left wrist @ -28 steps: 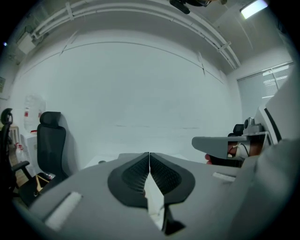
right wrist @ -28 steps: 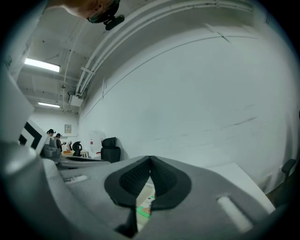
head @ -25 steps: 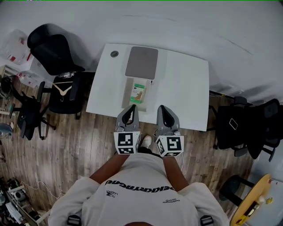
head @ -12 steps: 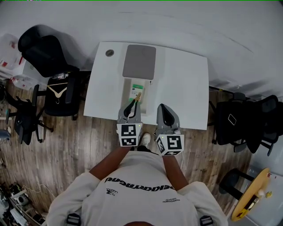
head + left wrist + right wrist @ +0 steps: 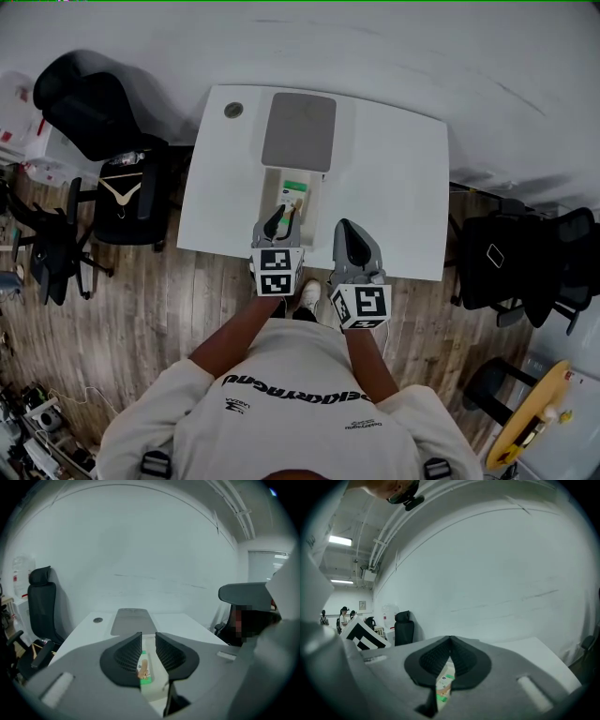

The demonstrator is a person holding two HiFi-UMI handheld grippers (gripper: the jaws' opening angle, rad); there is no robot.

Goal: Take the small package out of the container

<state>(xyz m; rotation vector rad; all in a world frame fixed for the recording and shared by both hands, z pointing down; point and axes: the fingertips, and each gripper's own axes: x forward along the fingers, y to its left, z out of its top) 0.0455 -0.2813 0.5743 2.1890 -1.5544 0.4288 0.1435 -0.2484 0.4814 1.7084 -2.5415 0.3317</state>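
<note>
head view: small package (image 5: 293, 194) lengthwise in container (image 5: 270, 190); left jaws opening narrowly, empty; right jaws shut.

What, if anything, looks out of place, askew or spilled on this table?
Nothing stands out. The grey lid lies flat on the white table just beyond the open container. The small package lies inside the container, and nothing looks spilled or damaged.
</note>
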